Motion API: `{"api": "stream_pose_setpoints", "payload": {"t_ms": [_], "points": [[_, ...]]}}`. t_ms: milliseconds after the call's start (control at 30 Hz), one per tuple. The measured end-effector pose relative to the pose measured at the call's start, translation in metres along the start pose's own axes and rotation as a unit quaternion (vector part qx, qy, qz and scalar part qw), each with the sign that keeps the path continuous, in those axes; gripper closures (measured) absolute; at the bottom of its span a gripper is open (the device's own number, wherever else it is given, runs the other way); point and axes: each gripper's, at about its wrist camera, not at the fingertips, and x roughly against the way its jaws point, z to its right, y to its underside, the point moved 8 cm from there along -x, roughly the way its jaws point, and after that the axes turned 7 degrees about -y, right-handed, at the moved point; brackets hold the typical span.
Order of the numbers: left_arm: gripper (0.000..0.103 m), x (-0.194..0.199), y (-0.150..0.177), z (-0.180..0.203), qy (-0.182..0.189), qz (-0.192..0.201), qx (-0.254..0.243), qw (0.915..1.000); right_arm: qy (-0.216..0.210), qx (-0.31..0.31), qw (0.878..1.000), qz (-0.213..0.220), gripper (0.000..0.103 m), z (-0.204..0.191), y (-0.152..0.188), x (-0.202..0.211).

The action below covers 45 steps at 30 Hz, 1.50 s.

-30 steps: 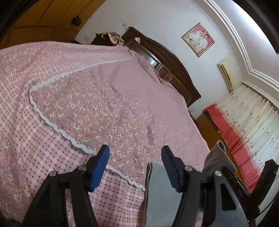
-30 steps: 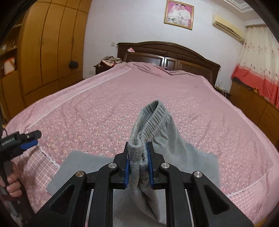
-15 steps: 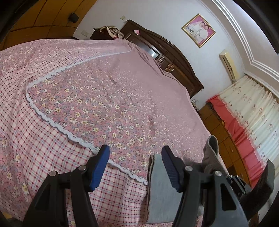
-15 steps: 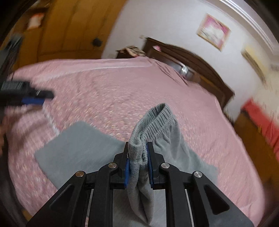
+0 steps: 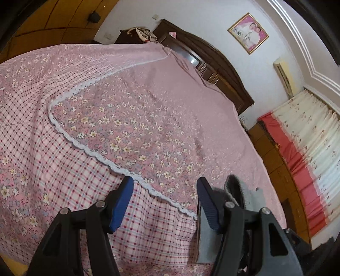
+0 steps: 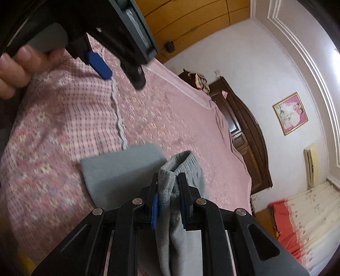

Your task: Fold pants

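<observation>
Grey pants lie near the front edge of a bed with a pink floral cover. My right gripper is shut on the elastic waistband and holds it lifted above the flat folded part. My left gripper is open and empty above the bed's edge, left of the pants. The left gripper also shows in the right wrist view, held in a hand at the upper left. The raised waistband shows in the left wrist view behind the right finger.
A dark wooden headboard stands at the far end of the bed. Wooden wardrobes line the left wall. A low wooden cabinet and red-and-cream curtains are at the right. Clothes lie on a nightstand.
My right gripper has swung left and tilted, carrying the waistband over the flat part of the pants toward the left gripper. My left gripper stayed open and shifted slightly.
</observation>
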Motion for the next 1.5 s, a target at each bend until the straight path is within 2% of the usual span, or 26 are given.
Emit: {"api": "stream_pose_setpoints", "payload": {"t_ms": [100, 200, 333, 600, 733, 833, 900, 967, 1067, 1133, 1200, 1267, 1333, 1367, 1433, 1500], "points": [[0.039, -0.002, 0.001, 0.004, -0.001, -0.003, -0.008, 1.0000, 0.016, 0.019, 1.000, 0.005, 0.086, -0.008, -0.007, 0.002], [0.039, -0.004, 0.002, 0.006, -0.002, -0.006, -0.008, 0.9999, 0.011, 0.022, 1.000, 0.011, 0.086, -0.018, -0.012, 0.003], [0.039, -0.007, 0.003, 0.003, 0.001, -0.010, 0.005, 0.9999, -0.005, 0.033, 0.999, -0.006, 0.086, -0.031, -0.009, -0.008], [0.039, -0.012, 0.004, 0.002, -0.001, -0.014, 0.006, 0.9999, -0.008, 0.026, 1.000, -0.004, 0.085, -0.049, -0.008, -0.007], [0.039, -0.015, 0.005, 0.001, -0.001, -0.019, 0.007, 0.9998, -0.057, -0.004, 0.998, 0.018, 0.081, -0.058, -0.016, 0.012], [0.039, -0.015, 0.004, 0.005, 0.003, -0.013, 0.007, 0.9999, -0.111, -0.069, 0.990, 0.056, 0.073, -0.058, -0.022, 0.043], [0.039, -0.010, 0.004, 0.008, -0.001, -0.001, 0.003, 1.0000, -0.151, -0.128, 0.977, 0.077, 0.072, -0.052, -0.015, 0.059], [0.039, -0.003, 0.003, 0.015, -0.002, 0.013, -0.018, 0.9998, -0.176, -0.210, 0.959, 0.079, 0.071, -0.033, 0.004, 0.066], [0.039, 0.003, 0.008, 0.037, 0.028, 0.018, -0.048, 0.9983, -0.172, -0.324, 0.927, 0.075, 0.071, 0.005, 0.045, 0.062], [0.039, 0.003, 0.008, 0.054, 0.021, 0.017, -0.061, 0.9978, -0.175, -0.381, 0.906, 0.062, 0.071, 0.029, 0.069, 0.050], [0.040, 0.001, 0.009, 0.078, 0.005, 0.012, -0.084, 0.9964, -0.181, -0.451, 0.872, 0.056, 0.071, 0.057, 0.097, 0.036], [0.040, 0.005, 0.017, 0.108, 0.006, 0.021, -0.115, 0.9931, -0.189, -0.519, 0.832, 0.052, 0.071, 0.076, 0.124, 0.026], [0.040, 0.010, 0.031, 0.140, 0.011, 0.040, -0.148, 0.9881, -0.200, -0.568, 0.798, 0.043, 0.072, 0.085, 0.148, 0.015], [0.040, 0.010, 0.041, 0.154, 0.013, 0.050, -0.161, 0.9855, -0.200, -0.578, 0.790, 0.038, 0.072, 0.084, 0.156, 0.012], [0.040, 0.001, 0.066, 0.178, 0.022, 0.049, -0.182, 0.9819, -0.195, -0.576, 0.794, 0.031, 0.072, 0.080, 0.162, 0.010], [0.041, -0.014, 0.083, 0.180, 0.017, 0.039, -0.188, 0.9812, -0.201, -0.567, 0.798, 0.025, 0.072, 0.074, 0.162, 0.006]]}}
